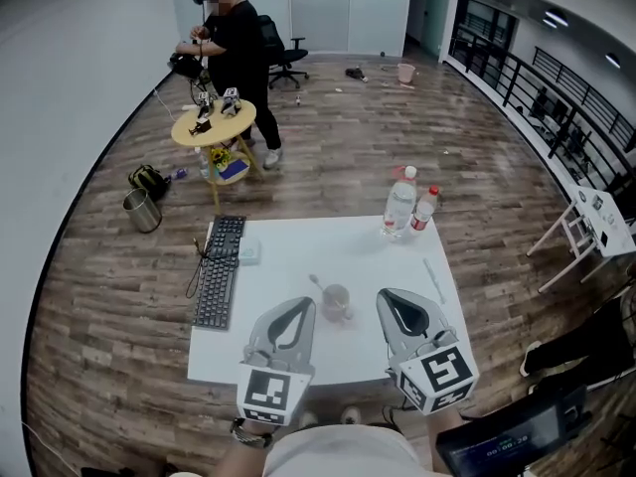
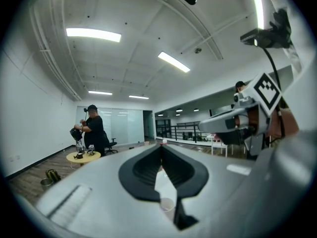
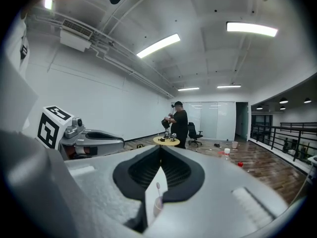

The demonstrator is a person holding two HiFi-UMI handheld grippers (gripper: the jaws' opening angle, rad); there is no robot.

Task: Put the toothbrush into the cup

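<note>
Keyboard (image 1: 219,276), bottles (image 1: 399,205) on white table (image 1: 298,256)

The white table (image 1: 298,251) is lying mostly bare through its middle, leaving open passage towards the far edge. A black keyboard (image 1: 219,271) is running along the left edge and taking up that side. Two plastic bottles (image 1: 402,205) are standing at the far right corner, and a thin white stick (image 1: 434,279) is lying near the right edge. The cup (image 1: 337,303), with a toothbrush (image 1: 317,284) leaning out of it, is standing between the left gripper (image 1: 301,306) and the right gripper (image 1: 390,296), filling much of the gap between them.
</note>
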